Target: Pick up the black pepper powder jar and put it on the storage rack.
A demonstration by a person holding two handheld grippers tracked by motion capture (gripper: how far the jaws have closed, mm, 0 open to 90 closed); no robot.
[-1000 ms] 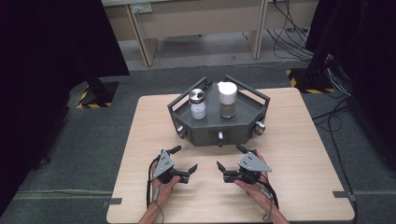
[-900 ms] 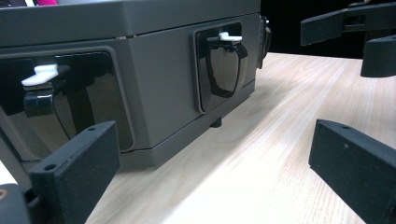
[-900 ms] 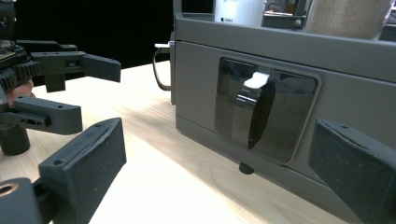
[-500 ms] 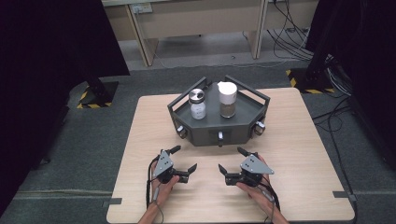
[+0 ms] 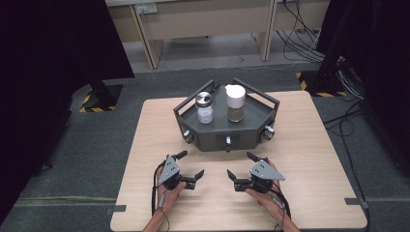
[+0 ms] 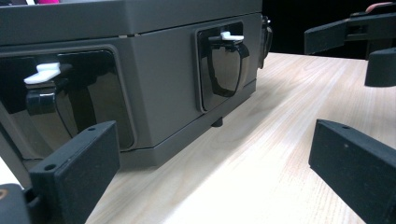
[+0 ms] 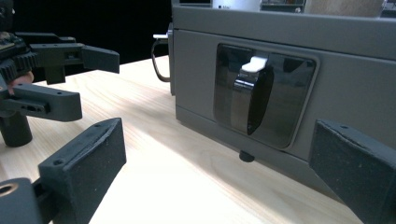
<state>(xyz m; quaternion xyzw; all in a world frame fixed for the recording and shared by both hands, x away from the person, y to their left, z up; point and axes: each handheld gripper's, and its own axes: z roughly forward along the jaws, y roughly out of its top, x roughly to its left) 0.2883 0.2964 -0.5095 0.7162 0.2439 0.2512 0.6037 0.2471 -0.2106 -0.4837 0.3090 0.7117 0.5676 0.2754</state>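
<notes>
Here, seen from above, a pale wooden desk (image 5: 314, 159) carries a dark grey six-sided tray (image 5: 226, 137) set toward its far edge and about centred across it. The tray's wider span runs side to side across the desk, and one flat wall with a small knob (image 5: 227, 140) faces the person. Two more knobs sit at the front corners. On the tray stand two upright shakers: one with a metal cap (image 5: 204, 108) toward the tray's left, one with a white cap (image 5: 235, 103) just right of it, apart from each other.

In front of the tray lies a band of bare wood, and wide bare margins run to the desk's left and right edges. The left gripper (image 5: 190, 164) rests in a hand on that band, ahead of the tray's front-left corner, jaws spread wide and holding nothing. The right gripper (image 5: 241, 164) mirrors it ahead of the front-right corner, jaws likewise wide and empty. Both point toward the tray and stand near it without touching. In the gripper views, the tray's wall shows glossy black recesses with white-tipped latches (image 7: 254, 63).
</notes>
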